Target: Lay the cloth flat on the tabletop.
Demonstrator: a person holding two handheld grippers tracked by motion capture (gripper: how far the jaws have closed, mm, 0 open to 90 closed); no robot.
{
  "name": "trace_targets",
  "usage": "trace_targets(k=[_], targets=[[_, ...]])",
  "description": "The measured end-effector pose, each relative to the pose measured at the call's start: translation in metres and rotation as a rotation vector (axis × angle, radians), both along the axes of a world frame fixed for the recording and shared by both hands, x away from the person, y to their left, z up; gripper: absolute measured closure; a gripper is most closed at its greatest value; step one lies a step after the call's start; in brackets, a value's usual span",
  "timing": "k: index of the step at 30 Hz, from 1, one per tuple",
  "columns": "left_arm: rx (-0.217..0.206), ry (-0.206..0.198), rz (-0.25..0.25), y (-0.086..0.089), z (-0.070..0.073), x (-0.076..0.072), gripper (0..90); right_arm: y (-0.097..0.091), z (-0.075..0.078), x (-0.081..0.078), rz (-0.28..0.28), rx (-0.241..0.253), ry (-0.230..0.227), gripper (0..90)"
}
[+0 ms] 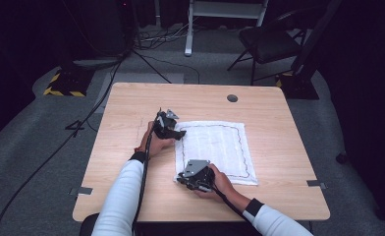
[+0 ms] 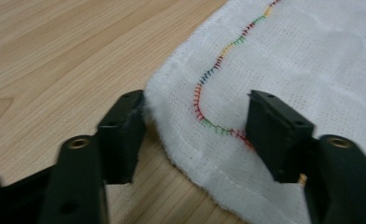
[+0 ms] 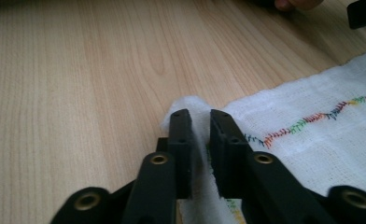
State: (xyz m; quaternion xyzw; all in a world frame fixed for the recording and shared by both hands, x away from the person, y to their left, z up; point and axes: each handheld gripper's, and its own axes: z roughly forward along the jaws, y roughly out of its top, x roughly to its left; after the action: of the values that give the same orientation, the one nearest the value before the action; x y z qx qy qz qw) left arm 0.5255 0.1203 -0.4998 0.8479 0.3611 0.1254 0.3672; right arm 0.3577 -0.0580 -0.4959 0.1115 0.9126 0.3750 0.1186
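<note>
White cloth: your right gripper pinches corner thinly, may slip out. Left gripper jaws half-open astride other corner, may snag only table.

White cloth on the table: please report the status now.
Right hand-held gripper shut on white cloth corner. Left hand-held gripper open astride another corner. Nothing in the way.
</note>
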Motion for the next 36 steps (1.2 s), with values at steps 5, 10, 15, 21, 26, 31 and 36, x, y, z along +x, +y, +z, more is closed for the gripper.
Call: trace_targets(k=[5, 10, 15, 21, 26, 31, 36], targets=[[-0.039, 0.036, -0.015, 0.008, 0.001, 0.001, 71.1, 0.000, 0.000, 0.000, -0.006, -0.005, -0.006, 85.9], [-0.058, 0.052, -0.021, 0.009, 0.001, 0.001, 81.7, 0.000, 0.001, -0.001, 0.000, -0.012, -0.016, 86.7], [-0.037, 0.048, -0.020, 0.009, 0.003, 0.001, 84.5, -0.001, 0.003, 0.000, 0.005, -0.004, -0.014, 86.9], [-0.019, 0.034, -0.028, 0.011, 0.004, 0.000, 85.1, 0.000, 0.006, 0.000, 0.008, 0.000, -0.022, 87.1], [-0.017, 0.020, -0.021, 0.013, 0.006, -0.001, 85.4, 0.000, 0.008, -0.001, 0.007, 0.004, -0.030, 87.1], [-0.020, 0.021, -0.013, 0.021, 0.008, -0.003, 85.4, 0.002, 0.010, 0.000, 0.012, 0.007, -0.038, 87.2], [-0.021, 0.017, 0.000, 0.027, 0.009, -0.006, 85.5, 0.007, 0.011, 0.000, 0.023, 0.012, -0.039, 87.3]])
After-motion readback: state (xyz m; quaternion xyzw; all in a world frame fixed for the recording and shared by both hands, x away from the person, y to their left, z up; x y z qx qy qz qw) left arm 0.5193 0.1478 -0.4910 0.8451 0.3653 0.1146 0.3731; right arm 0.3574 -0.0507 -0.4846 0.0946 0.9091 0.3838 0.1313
